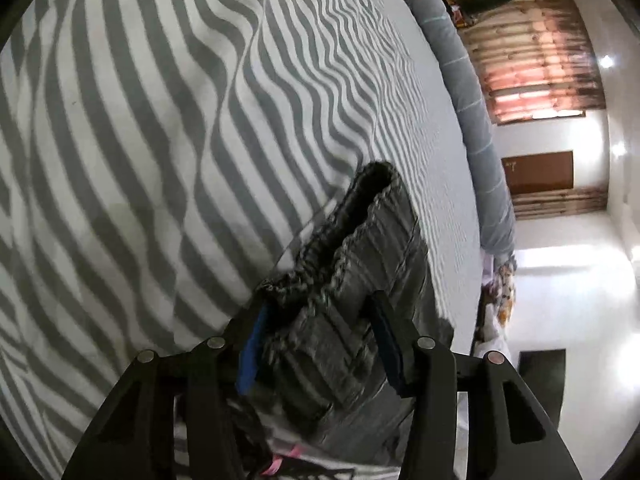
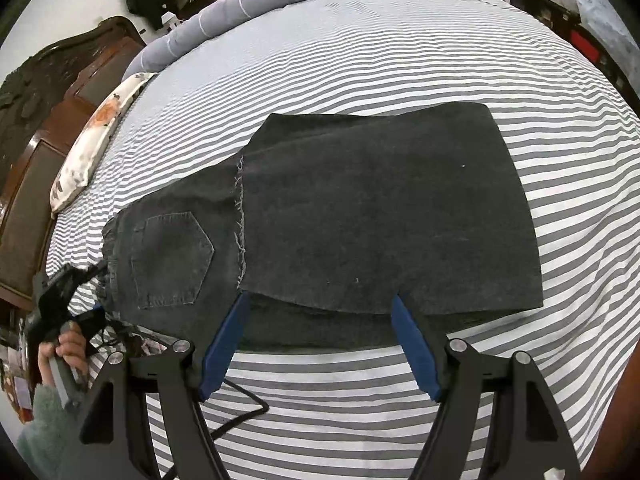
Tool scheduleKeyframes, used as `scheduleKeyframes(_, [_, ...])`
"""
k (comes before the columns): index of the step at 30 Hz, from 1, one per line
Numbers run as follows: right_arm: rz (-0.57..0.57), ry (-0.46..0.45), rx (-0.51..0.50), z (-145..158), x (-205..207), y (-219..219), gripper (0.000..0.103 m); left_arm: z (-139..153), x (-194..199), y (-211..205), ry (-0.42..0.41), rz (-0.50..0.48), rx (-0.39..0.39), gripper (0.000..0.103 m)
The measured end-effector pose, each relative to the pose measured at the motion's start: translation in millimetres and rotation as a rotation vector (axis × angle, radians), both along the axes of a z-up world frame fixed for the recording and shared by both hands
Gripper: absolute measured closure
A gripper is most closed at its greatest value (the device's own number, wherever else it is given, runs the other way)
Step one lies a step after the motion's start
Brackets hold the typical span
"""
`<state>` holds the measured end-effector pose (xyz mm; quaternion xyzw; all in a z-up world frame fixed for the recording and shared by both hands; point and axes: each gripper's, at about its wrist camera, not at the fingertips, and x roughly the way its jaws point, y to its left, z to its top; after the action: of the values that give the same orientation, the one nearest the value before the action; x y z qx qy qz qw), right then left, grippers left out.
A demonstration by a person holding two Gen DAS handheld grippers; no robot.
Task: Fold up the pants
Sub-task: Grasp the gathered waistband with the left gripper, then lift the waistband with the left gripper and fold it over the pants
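1. Dark denim pants (image 2: pixel 372 216) lie on the striped bed cover (image 2: pixel 360 48), legs already doubled over the seat; the waistband (image 1: pixel 340 280) sits bunched between the fingers of the left gripper (image 1: pixel 320 340), and the pads seem to pinch it, though the contact is hard to confirm.
2. Right gripper (image 2: pixel 320 340) hangs released, jaws wide, at the near edge of the folded legs.
3. Risk, in my judgement: lifting the waistband with so thick a bunch could let a layer slip out and skew the fold; the right jaws may catch only the top layer.
4. Risk: the black cable (image 2: pixel 240 404) under the right gripper could snag.
5. Hidden: the lower layers and the far side of the waistband; motion blurs the left wrist view.
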<state>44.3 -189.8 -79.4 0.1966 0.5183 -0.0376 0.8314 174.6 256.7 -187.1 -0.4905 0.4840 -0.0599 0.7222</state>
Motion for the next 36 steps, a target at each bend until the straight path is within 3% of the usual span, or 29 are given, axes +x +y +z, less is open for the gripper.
scheduleKeyframes(3, [-0.005,0.007,-0.002,-3,0,0,0.031,0,2,0,-0.007,0.019,0.002,0.052])
scheduleKeyframes(4, [-0.008,0.008,0.000,-3,0,0,0.031,1,1,-1,-0.010,0.019,0.014,0.056])
scheduleKeyframes(5, [-0.015,0.006,0.003,-3,-1,-1,0.031,4,-1,-2,-0.015,0.024,0.035,0.069])
scheduleKeyframes(8, [-0.027,-0.004,0.013,-2,-4,-5,0.031,13,-4,-7,-0.033,0.014,0.088,0.076])
scheduleKeyframes(12, [-0.042,-0.027,0.033,2,-9,-13,0.031,40,-11,-26,-0.063,0.004,0.228,0.078])
scheduleKeyframes(17, [-0.076,-0.060,0.072,7,-17,-31,0.031,85,-21,-52,-0.118,-0.009,0.312,0.078])
scheduleKeyframes(20, [-0.101,-0.082,0.103,9,-23,-43,0.031,117,-24,-73,-0.185,-0.060,0.354,0.079])
scheduleKeyframes(26, [-0.109,-0.110,0.128,15,-37,-65,0.031,169,-27,-139,-0.303,-0.211,0.358,0.081])
scheduleKeyframes(36, [-0.197,-0.136,0.083,21,-62,-130,0.031,194,-20,-290,-0.377,-0.497,0.346,0.081])
